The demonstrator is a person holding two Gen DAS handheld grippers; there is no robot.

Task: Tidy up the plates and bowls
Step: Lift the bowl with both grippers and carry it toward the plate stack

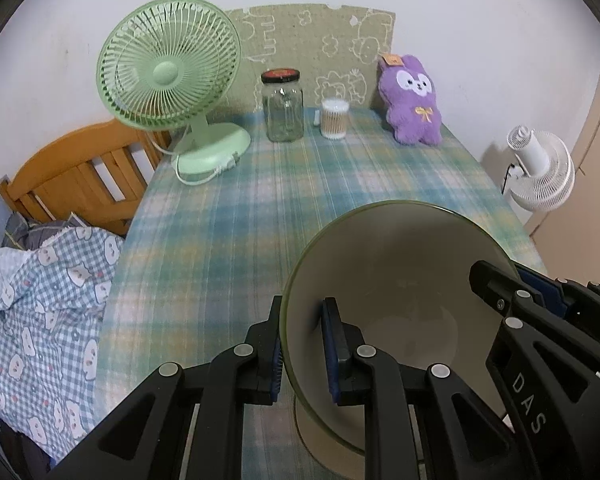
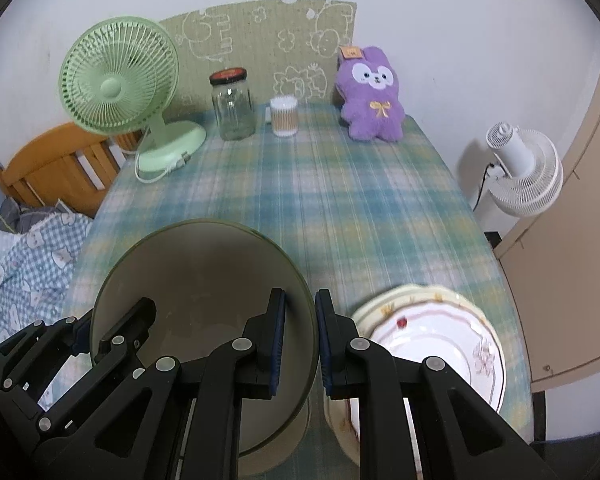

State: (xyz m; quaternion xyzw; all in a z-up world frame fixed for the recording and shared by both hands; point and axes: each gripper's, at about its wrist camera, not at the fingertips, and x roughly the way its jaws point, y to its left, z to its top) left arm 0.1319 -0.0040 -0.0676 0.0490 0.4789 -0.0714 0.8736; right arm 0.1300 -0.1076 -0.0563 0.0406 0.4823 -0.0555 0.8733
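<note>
Both tools grip one green-rimmed bowl [image 2: 204, 300] above the near end of the desk [image 2: 360, 208]. The left tool [image 1: 302, 354] is clamped on its rim at 9 o'clock, the right tool [image 2: 300, 344] on its rim at 3 o'clock. Stacked floral plates [image 2: 452, 336] lie just beside the bowl, at 3 o'clock.

A wide bowl [image 1: 396, 280] with an olive-green rim and pale, empty inside stands upright on the plaid-covered desk [image 2: 340, 200], near its front edge. Just to its right lie stacked plates [image 2: 440, 336] (white, scalloped, with gold-edged rims and small flower prints), flat and close beside the bowl.
</note>
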